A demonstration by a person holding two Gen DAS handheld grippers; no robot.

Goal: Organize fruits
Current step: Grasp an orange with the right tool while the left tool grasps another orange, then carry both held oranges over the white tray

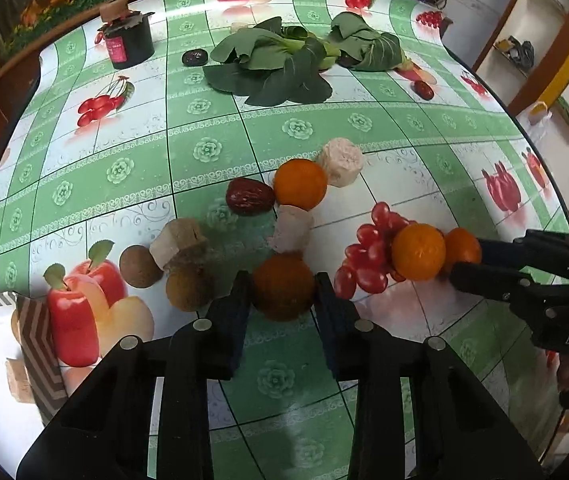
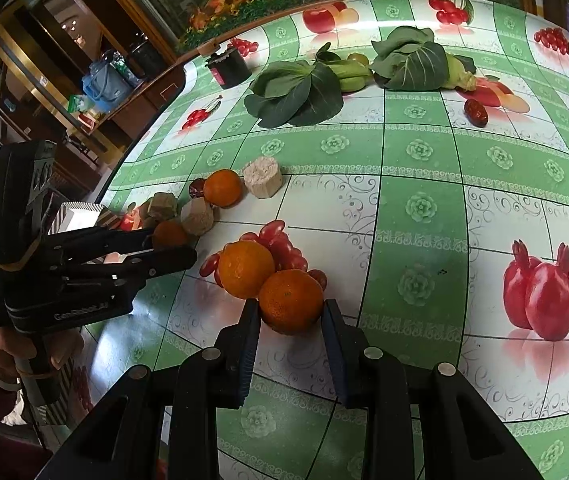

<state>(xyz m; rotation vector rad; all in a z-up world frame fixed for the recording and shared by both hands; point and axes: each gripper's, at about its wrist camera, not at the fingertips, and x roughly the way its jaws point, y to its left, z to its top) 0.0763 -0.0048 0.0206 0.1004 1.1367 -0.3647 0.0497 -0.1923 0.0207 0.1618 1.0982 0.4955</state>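
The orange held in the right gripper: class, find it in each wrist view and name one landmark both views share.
Left wrist view: the orange sits at the right, half hidden behind another orange, in the right gripper.
Right wrist view: the orange sits low in the centre, in the right gripper.
Shared landmark: the red grapes beside it.

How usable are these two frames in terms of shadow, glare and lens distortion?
Left wrist view: the round orange fruit between the left tongs sits in their shadow, darkened; the green checked tablecloth bows strongly. Right wrist view: the orange mandarin is brightly lit, sharp; soft glare beside it.
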